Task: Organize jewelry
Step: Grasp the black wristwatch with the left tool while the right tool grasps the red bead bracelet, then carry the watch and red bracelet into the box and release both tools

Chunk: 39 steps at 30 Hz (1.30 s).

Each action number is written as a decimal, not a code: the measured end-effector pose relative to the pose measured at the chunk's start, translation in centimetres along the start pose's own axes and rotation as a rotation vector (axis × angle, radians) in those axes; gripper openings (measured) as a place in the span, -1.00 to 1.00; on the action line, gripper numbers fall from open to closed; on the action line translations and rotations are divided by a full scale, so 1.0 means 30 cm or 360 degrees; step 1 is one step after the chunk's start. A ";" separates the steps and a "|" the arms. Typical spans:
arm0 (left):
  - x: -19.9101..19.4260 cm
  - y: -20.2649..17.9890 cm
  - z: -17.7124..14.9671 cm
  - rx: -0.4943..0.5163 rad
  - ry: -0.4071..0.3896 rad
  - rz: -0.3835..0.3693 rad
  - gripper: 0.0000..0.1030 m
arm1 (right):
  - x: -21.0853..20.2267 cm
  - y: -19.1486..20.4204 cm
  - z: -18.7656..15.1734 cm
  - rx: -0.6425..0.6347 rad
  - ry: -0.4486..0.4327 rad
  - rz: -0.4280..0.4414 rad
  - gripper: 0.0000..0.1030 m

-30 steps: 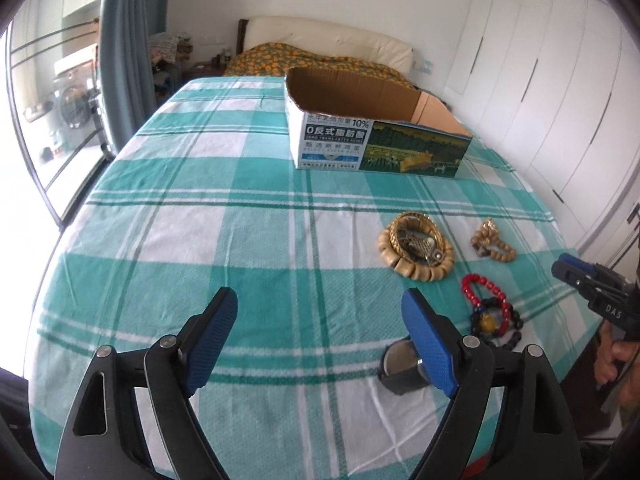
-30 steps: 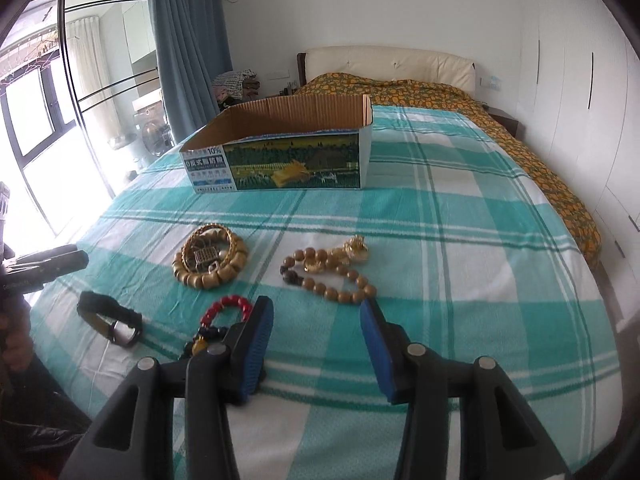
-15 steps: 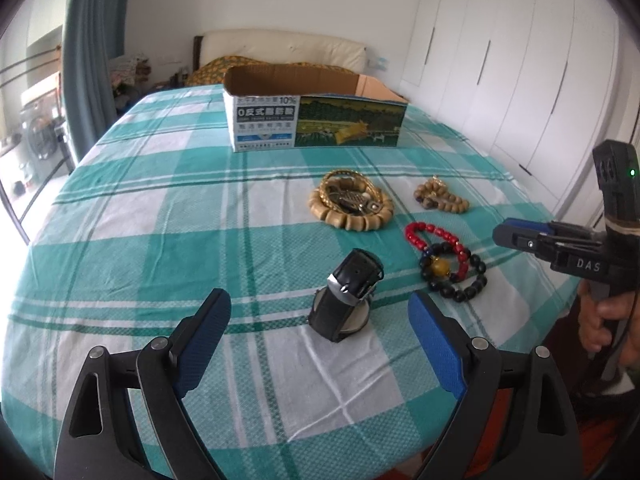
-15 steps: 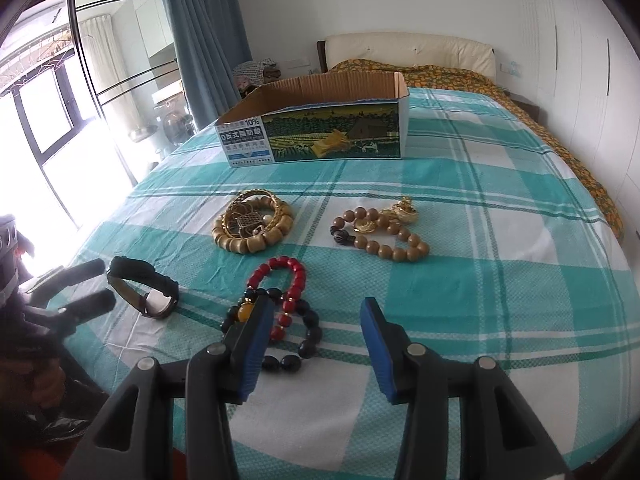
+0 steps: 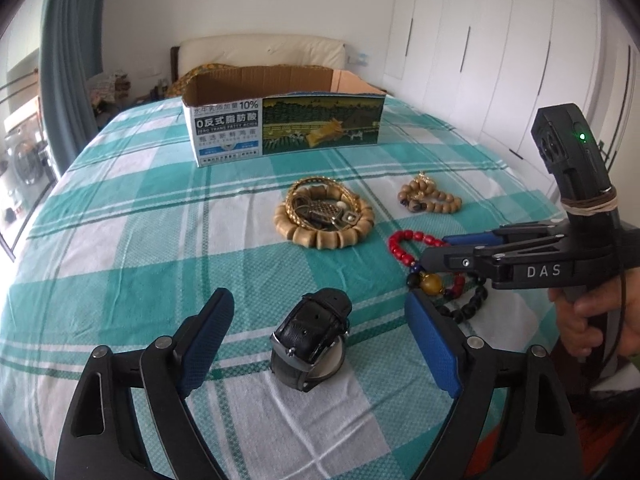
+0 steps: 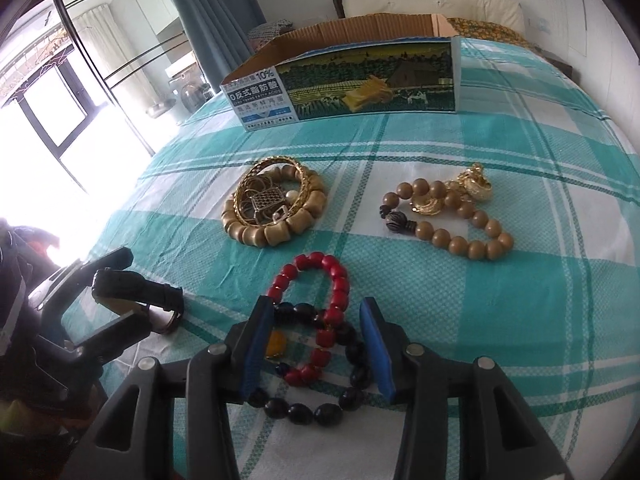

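Observation:
A black-strapped watch (image 5: 310, 340) lies on the bed between the open jaws of my left gripper (image 5: 316, 336); it also shows in the right wrist view (image 6: 136, 300). My right gripper (image 6: 316, 344) is open, its pads on either side of a red bead bracelet (image 6: 328, 312) tangled with a black bead bracelet (image 6: 312, 408). A wooden bead bracelet with gold chains inside (image 6: 272, 210) and a tan bead string with gold pieces (image 6: 444, 216) lie farther out. An open cardboard box (image 5: 280, 124) stands behind them.
The jewelry lies on a teal and white checked bedspread (image 5: 120, 220). White wardrobe doors (image 5: 500, 60) stand to the right, a curtain and glass doors (image 6: 80, 80) to the left. The headboard and pillow (image 5: 260, 52) are at the far end.
Both grippers have moved forward and down. The left now straddles the watch, and the right now straddles the red and black bracelets. Both stay open.

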<state>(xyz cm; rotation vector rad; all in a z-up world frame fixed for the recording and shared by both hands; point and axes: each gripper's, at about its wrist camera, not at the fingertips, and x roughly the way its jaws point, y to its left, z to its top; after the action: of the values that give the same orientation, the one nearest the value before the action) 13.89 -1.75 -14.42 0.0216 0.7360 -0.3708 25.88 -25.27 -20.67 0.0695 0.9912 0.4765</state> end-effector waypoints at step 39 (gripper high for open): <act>-0.134 0.065 0.170 -0.0339 0.0042 0.0022 -0.67 | -0.337 0.101 0.114 -0.0027 -0.0358 0.0058 -0.81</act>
<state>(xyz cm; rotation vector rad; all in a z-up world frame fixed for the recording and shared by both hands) 15.15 0.61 -8.18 -0.1693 0.7979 -0.2780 23.01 -26.23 -10.00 0.1231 0.7663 0.4987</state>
